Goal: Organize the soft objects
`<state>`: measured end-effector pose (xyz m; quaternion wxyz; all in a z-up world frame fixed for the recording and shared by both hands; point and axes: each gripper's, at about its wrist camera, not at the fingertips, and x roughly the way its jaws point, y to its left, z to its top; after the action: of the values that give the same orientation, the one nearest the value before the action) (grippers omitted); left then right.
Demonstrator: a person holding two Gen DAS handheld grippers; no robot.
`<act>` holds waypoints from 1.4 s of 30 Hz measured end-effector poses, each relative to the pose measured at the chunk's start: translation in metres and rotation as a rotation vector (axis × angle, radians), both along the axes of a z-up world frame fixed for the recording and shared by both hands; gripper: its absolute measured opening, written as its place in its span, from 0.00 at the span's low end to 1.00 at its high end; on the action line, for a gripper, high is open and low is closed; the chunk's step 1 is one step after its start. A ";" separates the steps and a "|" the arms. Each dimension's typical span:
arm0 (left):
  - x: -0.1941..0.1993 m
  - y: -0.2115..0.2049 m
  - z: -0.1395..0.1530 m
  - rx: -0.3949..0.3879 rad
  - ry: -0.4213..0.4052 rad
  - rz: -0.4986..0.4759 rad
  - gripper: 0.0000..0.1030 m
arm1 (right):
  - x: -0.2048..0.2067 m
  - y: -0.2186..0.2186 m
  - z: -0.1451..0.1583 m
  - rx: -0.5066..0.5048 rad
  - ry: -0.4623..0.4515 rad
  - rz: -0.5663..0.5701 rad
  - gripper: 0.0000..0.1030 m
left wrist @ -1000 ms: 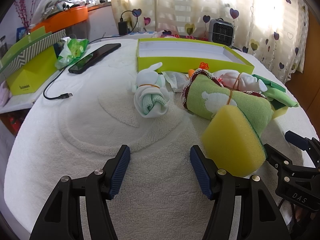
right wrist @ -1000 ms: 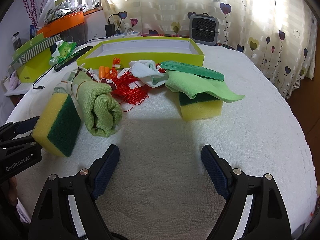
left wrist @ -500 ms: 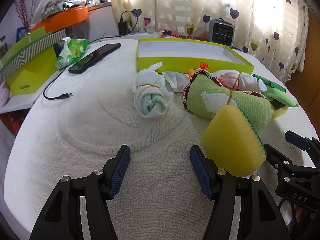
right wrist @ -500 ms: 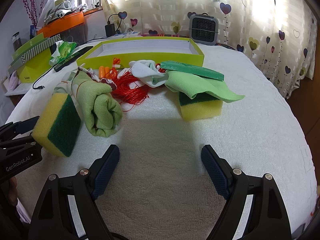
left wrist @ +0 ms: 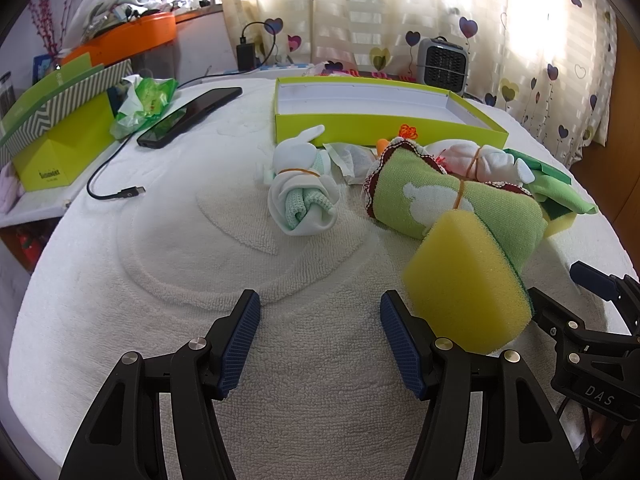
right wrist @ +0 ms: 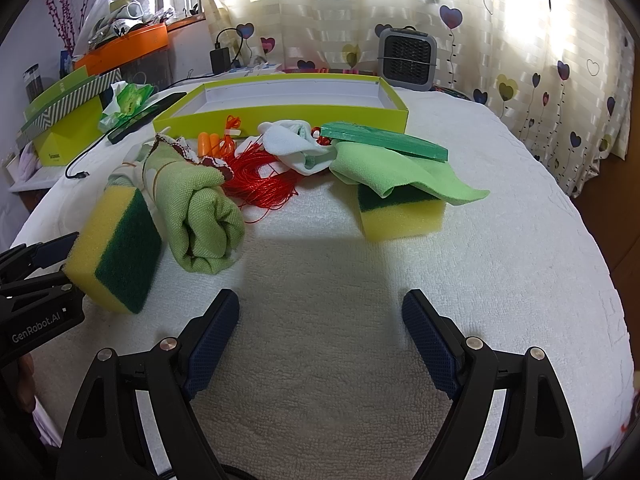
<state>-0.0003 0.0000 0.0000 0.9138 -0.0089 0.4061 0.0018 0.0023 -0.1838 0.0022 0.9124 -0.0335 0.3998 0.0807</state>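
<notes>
sponges [right wrist: 116, 248] and rolled cloths [left wrist: 452, 200] on white towelling [left wrist: 200, 240], curtains [right wrist: 500, 20] behind.

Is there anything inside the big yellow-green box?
No, the yellow-green box shows only its bare white bottom; the soft things lie on the towel in front of it.

You had daylight coming through the curtains [left wrist: 400, 20], which blew out in bright patches behind the table. On the white towel [right wrist: 320, 272] a soft shadow lay in front of the sponge [right wrist: 400, 216]. Both views were sharp at centre, while the fisheye bent the edges and darkened the corners.
</notes>
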 end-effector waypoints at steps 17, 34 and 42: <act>0.001 0.009 0.004 -0.008 0.000 -0.045 0.60 | 0.000 0.000 0.000 0.002 0.000 0.002 0.82; -0.033 -0.013 0.029 -0.181 0.001 -0.302 0.60 | -0.010 -0.005 0.001 -0.005 -0.003 0.035 0.82; -0.019 -0.034 0.023 -0.160 0.022 -0.280 0.60 | -0.017 -0.015 0.003 -0.001 -0.005 0.011 0.82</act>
<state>-0.0193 -0.0341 0.0229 0.8969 -0.0252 0.4123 -0.1577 -0.0147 -0.1988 0.0055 0.9130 -0.0361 0.3973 0.0853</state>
